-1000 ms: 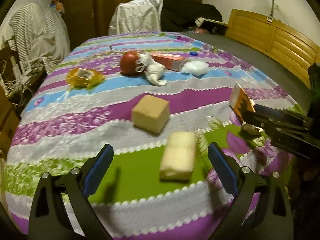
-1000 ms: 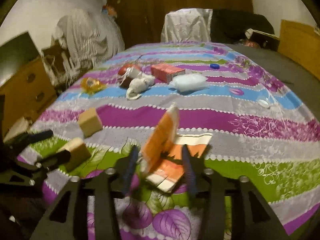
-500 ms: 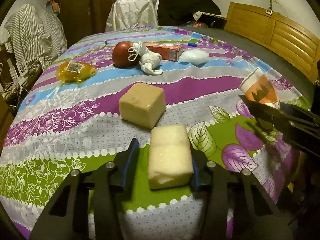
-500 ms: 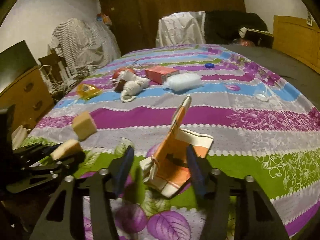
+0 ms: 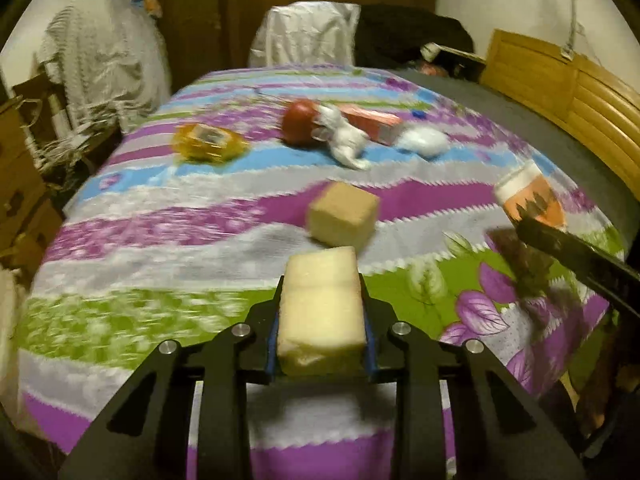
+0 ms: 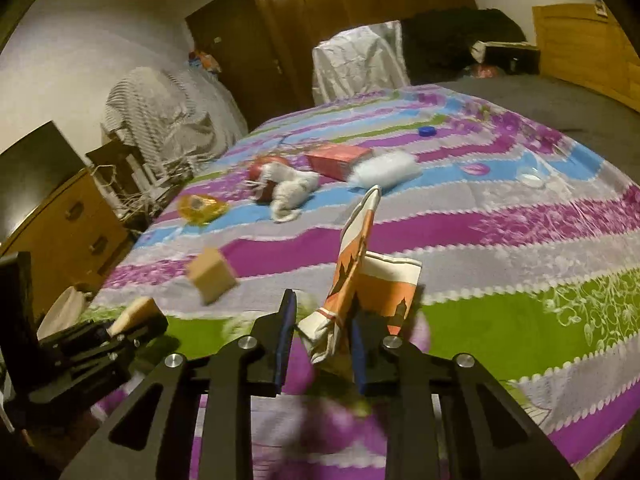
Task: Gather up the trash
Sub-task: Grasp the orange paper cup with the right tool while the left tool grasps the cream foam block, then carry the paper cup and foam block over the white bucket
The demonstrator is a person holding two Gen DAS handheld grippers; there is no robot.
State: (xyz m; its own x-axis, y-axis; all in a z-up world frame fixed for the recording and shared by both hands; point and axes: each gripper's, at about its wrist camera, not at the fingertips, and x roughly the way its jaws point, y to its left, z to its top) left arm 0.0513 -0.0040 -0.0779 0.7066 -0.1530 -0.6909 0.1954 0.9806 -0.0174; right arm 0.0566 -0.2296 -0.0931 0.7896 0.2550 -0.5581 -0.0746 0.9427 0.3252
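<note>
A pale yellow foam block (image 5: 322,304) sits squeezed between the blue pads of my left gripper (image 5: 322,296), whose jaws are closing on it just above the striped bedspread (image 5: 160,240). A crumpled orange-and-white paper wrapper (image 6: 360,280) stands up between the pads of my right gripper (image 6: 322,320), whose jaws are also closing on it. The left wrist view shows that wrapper (image 5: 528,200) at the tip of the right gripper (image 5: 560,244). A tan foam cube (image 5: 342,216) lies on the bed beyond the left gripper.
Farther up the bed lie a yellow plastic packet (image 5: 206,142), a red ball (image 5: 300,122), a white rag (image 5: 346,142), a red carton (image 6: 338,160), a white plastic bag (image 6: 386,168) and a blue cap (image 6: 427,131). A wooden headboard (image 5: 560,92) runs along the right; drawers (image 6: 72,232) stand left.
The left jaws have gone from wide open around the pale block to squeezing it, and lifted it slightly. The right jaws narrowed around the orange wrapper, which now stands more upright.
</note>
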